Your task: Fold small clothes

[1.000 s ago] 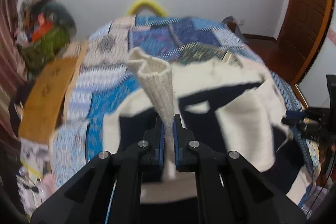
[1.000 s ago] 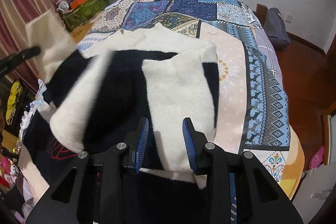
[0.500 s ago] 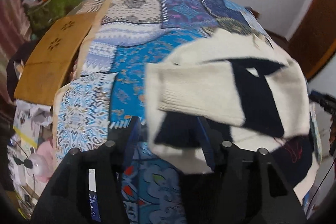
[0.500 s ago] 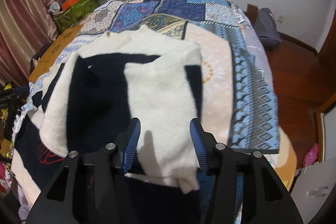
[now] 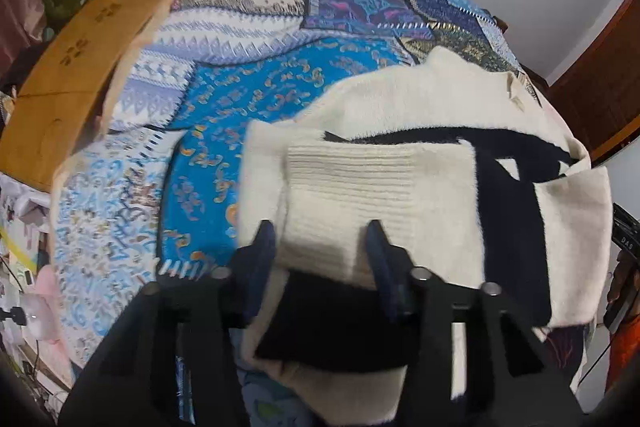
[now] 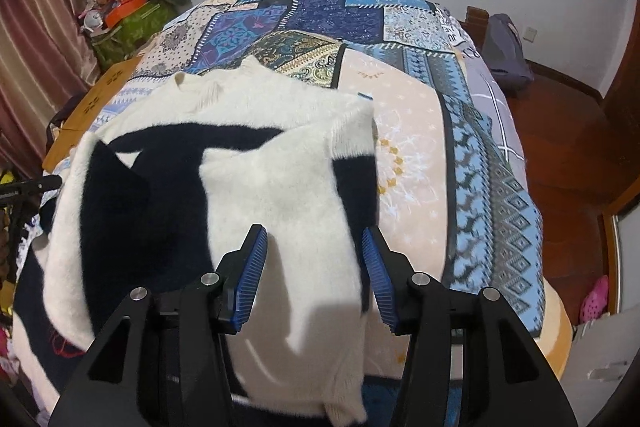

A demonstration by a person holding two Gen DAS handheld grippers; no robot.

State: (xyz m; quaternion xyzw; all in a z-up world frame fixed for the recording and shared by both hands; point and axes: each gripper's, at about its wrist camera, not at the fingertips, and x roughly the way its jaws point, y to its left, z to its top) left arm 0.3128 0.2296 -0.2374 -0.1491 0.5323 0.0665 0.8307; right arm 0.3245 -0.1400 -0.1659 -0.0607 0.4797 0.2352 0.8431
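White walls are seen behind a bed covered by a patchwork quilt (image 6: 420, 27) in blue and peach. On it, a cream and navy sweater (image 6: 256, 155) is spread, both sleeves folded across its body. In the left wrist view the ribbed cuff (image 5: 360, 187) is laid at 12 o'clock from the left gripper (image 5: 320, 247), whose jaws, just partly closed again, are held apart without pressing it. The right gripper (image 6: 312, 267) is held with jaws apart over the other sleeve, nothing being clamped.
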